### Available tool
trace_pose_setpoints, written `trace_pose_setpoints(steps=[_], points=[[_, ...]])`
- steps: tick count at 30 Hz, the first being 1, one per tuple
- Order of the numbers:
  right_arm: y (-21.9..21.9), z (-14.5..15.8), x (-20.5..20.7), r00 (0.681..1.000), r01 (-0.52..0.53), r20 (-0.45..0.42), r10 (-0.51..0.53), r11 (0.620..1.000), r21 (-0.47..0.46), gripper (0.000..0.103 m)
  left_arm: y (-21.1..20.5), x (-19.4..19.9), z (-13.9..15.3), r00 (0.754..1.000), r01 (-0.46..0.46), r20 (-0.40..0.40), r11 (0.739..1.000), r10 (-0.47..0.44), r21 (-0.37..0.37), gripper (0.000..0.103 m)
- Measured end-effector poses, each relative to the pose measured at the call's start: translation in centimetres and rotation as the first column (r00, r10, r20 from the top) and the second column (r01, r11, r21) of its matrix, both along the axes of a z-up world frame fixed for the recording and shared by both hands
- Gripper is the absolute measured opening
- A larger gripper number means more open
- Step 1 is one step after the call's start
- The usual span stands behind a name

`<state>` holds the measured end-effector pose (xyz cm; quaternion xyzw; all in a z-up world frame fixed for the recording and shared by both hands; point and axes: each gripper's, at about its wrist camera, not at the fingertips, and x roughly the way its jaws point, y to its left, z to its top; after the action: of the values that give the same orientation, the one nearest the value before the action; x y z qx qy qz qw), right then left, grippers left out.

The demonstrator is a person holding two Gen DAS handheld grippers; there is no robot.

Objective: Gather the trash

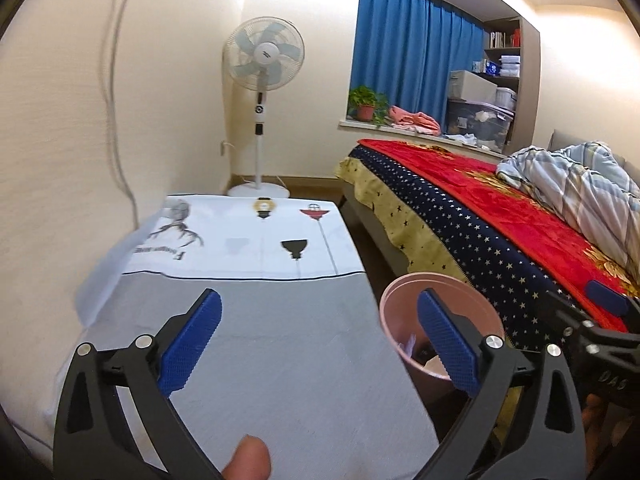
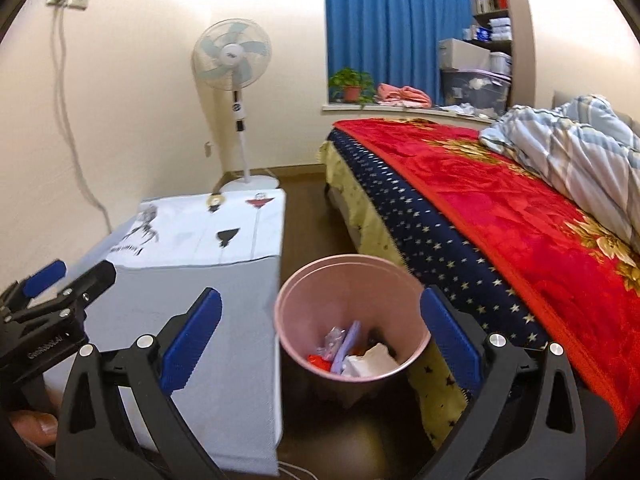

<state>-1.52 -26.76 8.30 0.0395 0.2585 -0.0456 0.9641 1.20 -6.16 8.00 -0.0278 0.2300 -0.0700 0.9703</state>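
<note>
Left wrist view: we see the left gripper [image 1: 320, 344] with jaws spread wide and nothing between them, above the cloth-covered table [image 1: 280, 340]. The pink bin [image 1: 394, 300] stands between table and bed [image 1: 500, 232].

Right wrist view: we see the right gripper [image 2: 320, 340] likewise wide open and empty, over the pink bin [image 2: 298, 320], which holds trash [image 2: 352, 354]: crumpled white paper, purple and red scraps.

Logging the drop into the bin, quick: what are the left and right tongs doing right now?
Left tongs: open, holding nothing.
Right tongs: open, holding nothing, above the pink bin.
</note>
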Motion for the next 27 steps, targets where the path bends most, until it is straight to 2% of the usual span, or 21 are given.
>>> trace_pose_setpoints(steps=[6,11,16,27], points=[[1.4,-0.1,-1.7,1.0,-0.007,0.011,0.007,1.0,-0.003,0.098,2.0,-3.5,0.5,0.999,-0.046,0.004,0.999,0.046,0.013,0.095],[2.5,-0.6,-2.3,1.0,-0.017,0.009,0.017,1.0,-0.016,0.098,3.7,-5.2,-0.2,0.995,-0.095,-0.027,0.995,0.095,0.019,0.095],[3.5,-1.3,-2.2,1.0,-0.028,0.0,0.028,0.999,-0.043,0.098,4.3,-5.1,-1.5,0.99,-0.132,-0.055,0.991,0.132,0.014,0.095],[4.1,-2.1,-1.5,1.0,-0.024,-0.02,0.023,0.998,-0.051,0.098,4.1,-4.3,-2.9,0.987,-0.124,-0.104,0.992,0.121,-0.025,0.095]])
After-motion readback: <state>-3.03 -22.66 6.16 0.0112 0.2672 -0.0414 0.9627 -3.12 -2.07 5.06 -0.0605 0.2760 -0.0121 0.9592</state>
